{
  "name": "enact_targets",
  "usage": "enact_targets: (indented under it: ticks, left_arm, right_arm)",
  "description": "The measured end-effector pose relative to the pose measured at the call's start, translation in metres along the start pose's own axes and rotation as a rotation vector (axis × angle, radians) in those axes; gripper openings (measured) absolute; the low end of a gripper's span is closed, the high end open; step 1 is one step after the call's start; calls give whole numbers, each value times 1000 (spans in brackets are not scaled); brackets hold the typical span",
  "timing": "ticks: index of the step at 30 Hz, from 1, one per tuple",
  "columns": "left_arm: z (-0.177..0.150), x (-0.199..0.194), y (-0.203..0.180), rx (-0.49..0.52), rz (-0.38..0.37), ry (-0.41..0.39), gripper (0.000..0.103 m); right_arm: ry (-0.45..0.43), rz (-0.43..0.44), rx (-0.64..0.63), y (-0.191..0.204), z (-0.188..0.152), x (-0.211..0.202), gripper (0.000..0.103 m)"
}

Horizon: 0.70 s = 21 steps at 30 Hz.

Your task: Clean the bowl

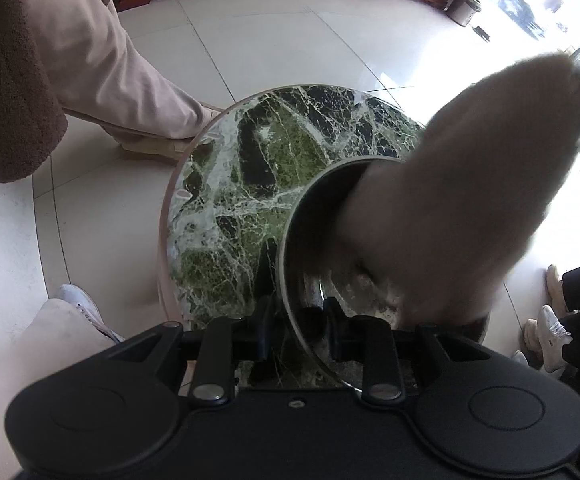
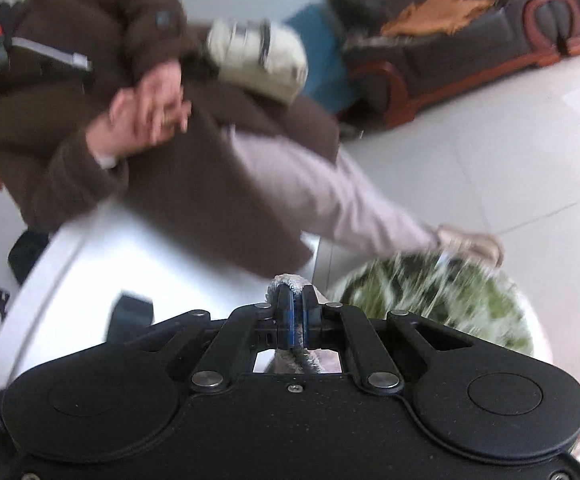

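A polished steel bowl point(image 1: 369, 264) stands on the round green-marble desk point(image 1: 250, 184), toward its near right edge, as the left tongs point(image 1: 295, 332) pinch its near rim, one finger outside and one inside the wall. A beige cloth point(image 1: 441, 208), blurred, hangs down into the bowl from the upper right. In the right wrist view the right tongs point(image 2: 295, 300) are clenched on that cloth's top edge. The bowl looks stiff, light and slick, likely to skate on the marble unless its rim is held firmly; the cloth is soft and limp, best gripped at a bunched edge.
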<state>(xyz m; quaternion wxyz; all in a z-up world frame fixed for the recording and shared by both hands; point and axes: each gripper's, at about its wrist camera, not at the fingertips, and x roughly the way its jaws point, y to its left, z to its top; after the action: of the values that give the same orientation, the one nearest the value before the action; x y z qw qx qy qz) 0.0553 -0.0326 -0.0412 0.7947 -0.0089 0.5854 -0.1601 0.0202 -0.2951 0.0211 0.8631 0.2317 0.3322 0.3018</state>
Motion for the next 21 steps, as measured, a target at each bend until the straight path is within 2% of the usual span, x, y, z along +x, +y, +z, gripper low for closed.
enact_targets:
  ticks: [6,11,13,16,21]
  left_arm:
    - [3,1,-1,-20,10,15,26]
    - [4,1,0,-20,8,17,26]
    - [4,1,1,-20,6,18,26]
    - [4,1,1,-20,5,19,26]
    - [3,0,1,-12,3,19,26]
  right_arm:
    - [-70,-30,-85,-2,47,-15,4]
    - [-81,-32,-153,5,63,-16,4]
    - [-73,-28,-153,5,58,-13,4]
    - [-11,-26,-142,1,35,-1,4]
    - [148,-33,-94,-9,-25,27,4]
